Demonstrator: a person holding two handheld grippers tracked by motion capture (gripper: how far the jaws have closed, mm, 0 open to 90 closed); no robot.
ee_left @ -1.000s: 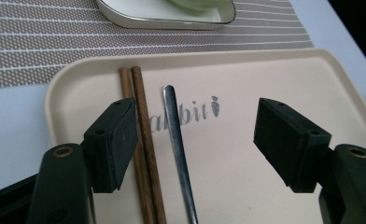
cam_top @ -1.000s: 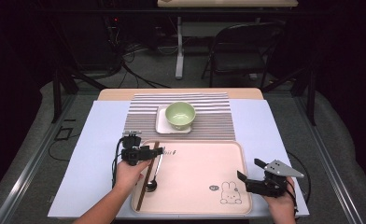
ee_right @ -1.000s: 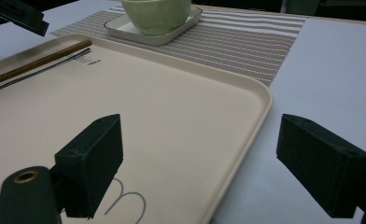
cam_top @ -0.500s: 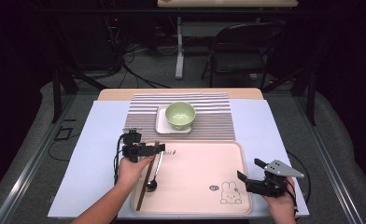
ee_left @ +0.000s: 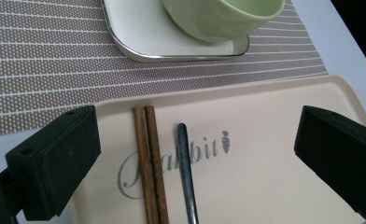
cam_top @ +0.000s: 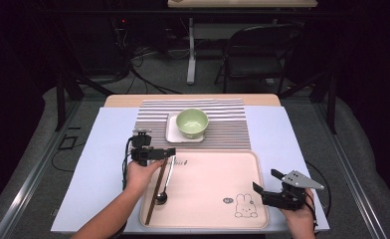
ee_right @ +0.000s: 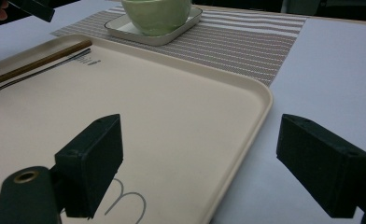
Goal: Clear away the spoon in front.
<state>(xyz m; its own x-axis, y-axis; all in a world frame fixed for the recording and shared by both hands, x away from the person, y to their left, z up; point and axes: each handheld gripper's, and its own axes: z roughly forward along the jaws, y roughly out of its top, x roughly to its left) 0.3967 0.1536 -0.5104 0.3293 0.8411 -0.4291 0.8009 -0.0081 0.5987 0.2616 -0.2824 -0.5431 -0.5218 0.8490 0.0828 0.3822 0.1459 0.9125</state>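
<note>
Currently my left gripper hovers over the upper left corner of the pale beige plastic tray with a rabbit print. Its jaws have just been opening and now stand wide apart, nothing between them. Directly below, in the left gripper view, the pair of brown wooden chopsticks lies flat on the tray, side by side and touching, with the slim dark metal spoon just beside them, parallel. My reading: the cutlery has been laid down in a neat row on the tray's left side so it stays together for carrying.

My right gripper sits at the tray's lower right corner, jaws spread wide and empty; in its own view the tray rim runs between them, likely parked out of the way.

Beyond the tray, the light green ceramic bowl stands on a small white square plate, on the brown-and-white striped placemat.
</note>
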